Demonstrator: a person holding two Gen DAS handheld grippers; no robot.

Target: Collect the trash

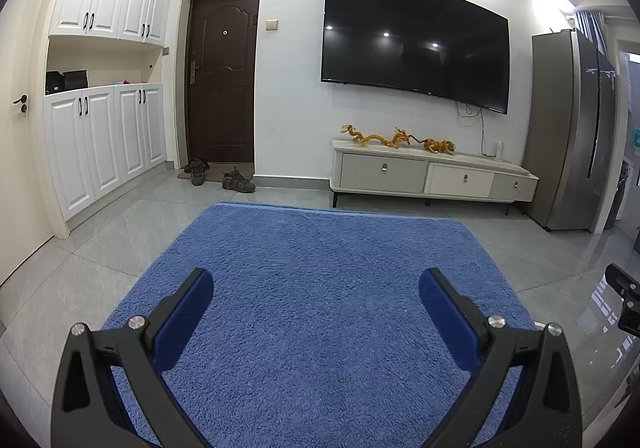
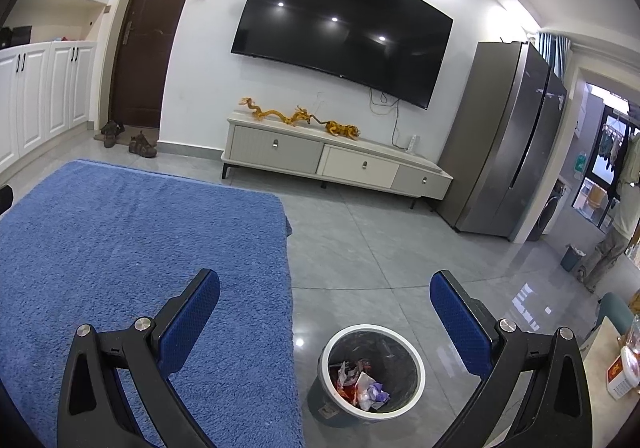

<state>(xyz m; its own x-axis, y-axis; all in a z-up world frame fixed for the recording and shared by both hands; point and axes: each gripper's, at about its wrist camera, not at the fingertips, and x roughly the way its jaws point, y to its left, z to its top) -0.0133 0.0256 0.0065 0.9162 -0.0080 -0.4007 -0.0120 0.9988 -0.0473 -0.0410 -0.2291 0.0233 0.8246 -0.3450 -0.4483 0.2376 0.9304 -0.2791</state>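
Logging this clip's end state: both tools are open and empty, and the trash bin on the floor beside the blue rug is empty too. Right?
Not quite. The right wrist view shows the trash bin holding crumpled wrappers. The rest stands.

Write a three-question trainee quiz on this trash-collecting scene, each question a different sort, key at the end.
1. True or false: the right claw is shut on a wrapper.
2. Multiple choice: the crumpled wrappers lie (A) on the fluffy blue cloth, (B) inside the round white-rimmed dark waste bin, (C) on the grey-and-white drawer cabinet.
3. Fill in: in the left wrist view, the left claw is open over the ______.

Key: 1. False; it is open and holds nothing. 2. B. 3. Fluffy blue cloth.
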